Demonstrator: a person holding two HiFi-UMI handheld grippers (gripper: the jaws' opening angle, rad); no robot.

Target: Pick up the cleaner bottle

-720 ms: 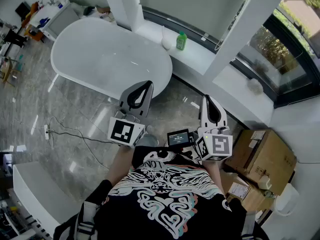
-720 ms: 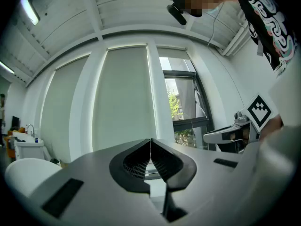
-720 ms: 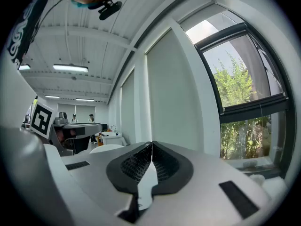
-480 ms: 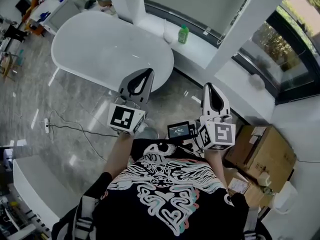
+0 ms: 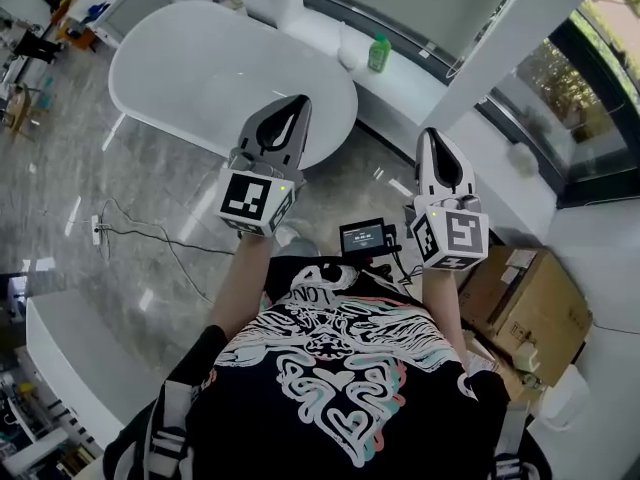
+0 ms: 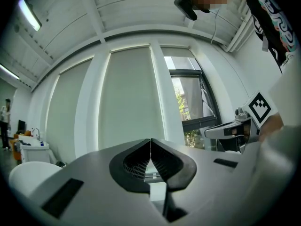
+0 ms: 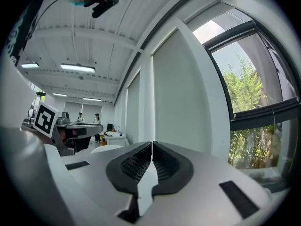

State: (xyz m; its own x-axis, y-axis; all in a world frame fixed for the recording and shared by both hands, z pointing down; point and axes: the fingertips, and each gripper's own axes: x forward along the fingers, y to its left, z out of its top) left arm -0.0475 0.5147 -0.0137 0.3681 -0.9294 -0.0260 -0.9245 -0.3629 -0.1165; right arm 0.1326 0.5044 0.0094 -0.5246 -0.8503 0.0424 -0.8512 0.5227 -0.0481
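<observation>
Grey polished floor (image 5: 130, 183) spreads below us, a thin dark cable (image 5: 150, 248) trailing across it, and a white oval surface (image 5: 200, 63) stands at the upper left of the head view. Beyond the far end of that surface a white window ledge (image 5: 410, 93) runs along the glass, past a white pillar (image 5: 500, 38). The green cleaner bottle (image 5: 379, 53) stands upright on this ledge, just beside a rounded white thing (image 5: 349, 56), well apart from both tools and, in the head view, ahead of the gap between them. We hold the left tool (image 5: 299, 103) out level over the near edge of the oval surface. In the left gripper view its ribbed dark pads meet along one thin line, so the left tool (image 6: 150, 147) is pressed together with nothing between the jaws, and pale roller blinds (image 6: 127, 98) fill the background. We hold the right tool (image 5: 432, 134) out level over the floor near the ledge. In the right gripper view the right tool (image 7: 152, 147) is likewise pressed together on nothing. A small dark screen (image 5: 363, 238) sits at our chest between the two arms, and a cardboard box (image 5: 530, 308) lies on the floor at our right.
</observation>
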